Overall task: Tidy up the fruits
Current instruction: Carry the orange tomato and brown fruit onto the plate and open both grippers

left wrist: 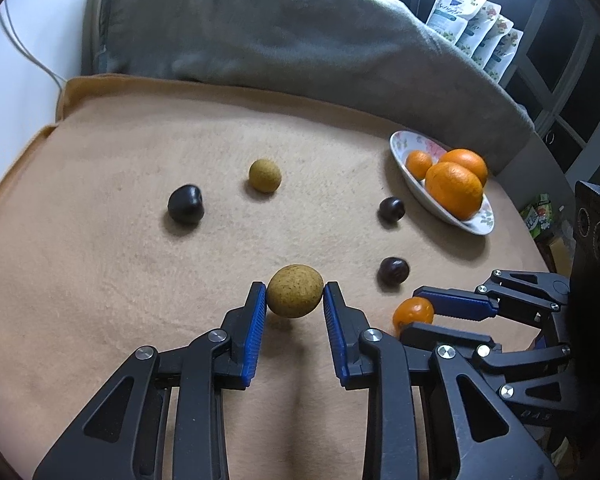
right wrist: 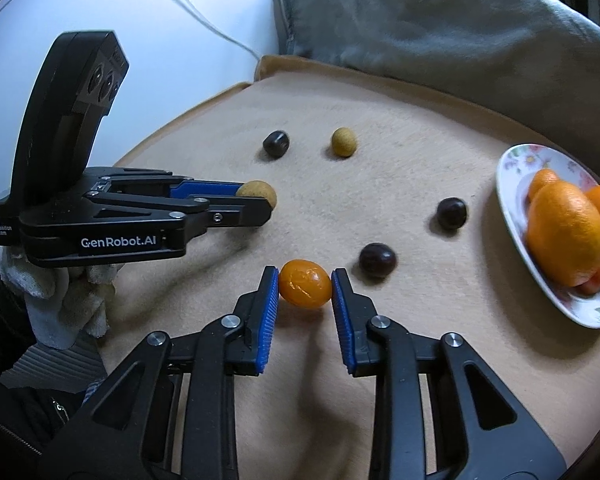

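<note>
Two claws, both clenched on fruit. Left claw (left wrist: 295, 295) grips a tan fruit (left wrist: 295, 296) between its blue pads; a shadow shows under the fruit on the tan cloth (left wrist: 100, 280). Right claw (right wrist: 305, 289) grips a small orange (right wrist: 305, 289) the same way, pads pressed to both sides. In the left wrist view the right claw sits just right of the left one, the small orange showing between its fingers. In the right wrist view a gloved hand (right wrist: 68, 296) holds the left claw's handle.

Beyond the claws, loose on the cloth: two dark fruits to the right, near one (left wrist: 393, 271) and far one (left wrist: 391, 209), apart from each other. Farther back, a second tan fruit (left wrist: 265, 175) and left of it a third dark fruit (left wrist: 185, 203).

Far right, a flowered plate (left wrist: 404, 144) carries three oranges (left wrist: 454, 189), bunched together and touching. The far dark fruit lies just beside the plate's near rim.

Behind the cloth, a grey blanket (left wrist: 260, 32). White cable (left wrist: 24, 48) at the left edge. Pouches (left wrist: 472, 28) stand in a row at upper right.
</note>
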A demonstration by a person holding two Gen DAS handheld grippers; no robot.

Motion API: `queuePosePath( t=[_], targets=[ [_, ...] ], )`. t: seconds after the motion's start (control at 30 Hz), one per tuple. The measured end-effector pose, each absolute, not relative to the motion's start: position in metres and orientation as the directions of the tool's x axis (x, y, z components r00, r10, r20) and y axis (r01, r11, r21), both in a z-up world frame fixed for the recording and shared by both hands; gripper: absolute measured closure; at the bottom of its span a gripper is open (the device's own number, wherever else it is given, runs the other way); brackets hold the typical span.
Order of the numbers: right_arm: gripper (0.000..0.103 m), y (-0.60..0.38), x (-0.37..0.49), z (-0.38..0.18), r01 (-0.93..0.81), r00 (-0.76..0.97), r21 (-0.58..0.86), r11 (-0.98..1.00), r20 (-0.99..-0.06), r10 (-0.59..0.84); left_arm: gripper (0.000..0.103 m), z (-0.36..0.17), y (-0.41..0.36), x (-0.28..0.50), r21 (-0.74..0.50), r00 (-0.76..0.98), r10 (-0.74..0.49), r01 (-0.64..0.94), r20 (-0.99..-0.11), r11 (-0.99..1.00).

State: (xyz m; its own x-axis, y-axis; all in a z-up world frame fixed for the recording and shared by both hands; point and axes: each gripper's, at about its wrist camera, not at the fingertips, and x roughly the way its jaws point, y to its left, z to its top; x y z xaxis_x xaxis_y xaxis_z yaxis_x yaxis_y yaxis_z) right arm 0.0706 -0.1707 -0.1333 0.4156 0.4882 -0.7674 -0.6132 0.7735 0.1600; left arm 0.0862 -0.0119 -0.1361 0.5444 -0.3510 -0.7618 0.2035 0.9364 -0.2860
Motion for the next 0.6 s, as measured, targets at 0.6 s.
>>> queuePosePath(
  t=[0.6],
  targets=[
    [0.075,-0.248,0.067,-0.099,-0.471,0.556,0.161,0.867,-0.709,0.434,0.076,-0.108,-0.046,0.102,-0.311,0.578,-0.416,0.276,-0.702,0.909]
  ],
)
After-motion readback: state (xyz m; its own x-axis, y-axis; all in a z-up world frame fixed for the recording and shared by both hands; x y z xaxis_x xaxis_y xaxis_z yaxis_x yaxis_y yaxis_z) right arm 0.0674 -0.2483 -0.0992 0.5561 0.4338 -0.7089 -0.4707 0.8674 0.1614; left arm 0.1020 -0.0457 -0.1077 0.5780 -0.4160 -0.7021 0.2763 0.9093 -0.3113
